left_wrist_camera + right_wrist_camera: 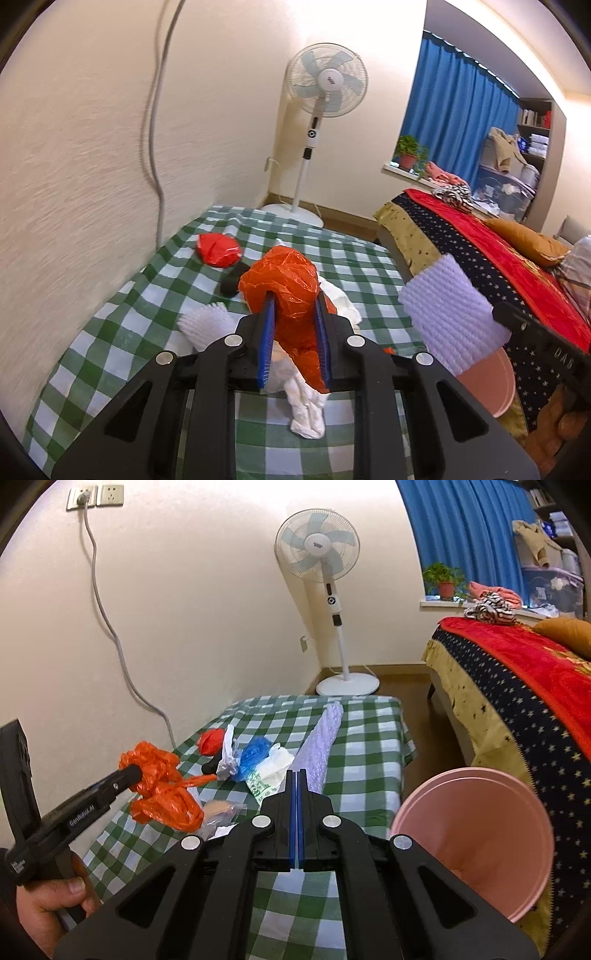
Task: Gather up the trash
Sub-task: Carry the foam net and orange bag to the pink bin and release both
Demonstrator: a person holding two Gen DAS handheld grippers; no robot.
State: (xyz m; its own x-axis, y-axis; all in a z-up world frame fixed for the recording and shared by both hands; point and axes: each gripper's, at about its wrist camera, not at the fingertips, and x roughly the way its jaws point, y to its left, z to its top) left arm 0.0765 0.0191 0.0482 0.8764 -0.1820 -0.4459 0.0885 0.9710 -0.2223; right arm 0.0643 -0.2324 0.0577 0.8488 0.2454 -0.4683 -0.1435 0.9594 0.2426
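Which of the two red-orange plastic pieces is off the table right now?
The orange plastic bag, clamped in the left gripper and lifted above the checked cloth. The smaller red wad lies on the cloth near the wall.

Table against the wall, bin and bed to its right

Trash pile (255, 764) lies mid-table (369, 738); the foam sheet (321, 746) sits right of it. The bin (476, 834) stands off the table's right edge, the bed (517, 686) beyond it, the fan (332, 590) behind.

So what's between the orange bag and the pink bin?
In the right wrist view, the right gripper pinching white foam sits between orange bag and pink bin.
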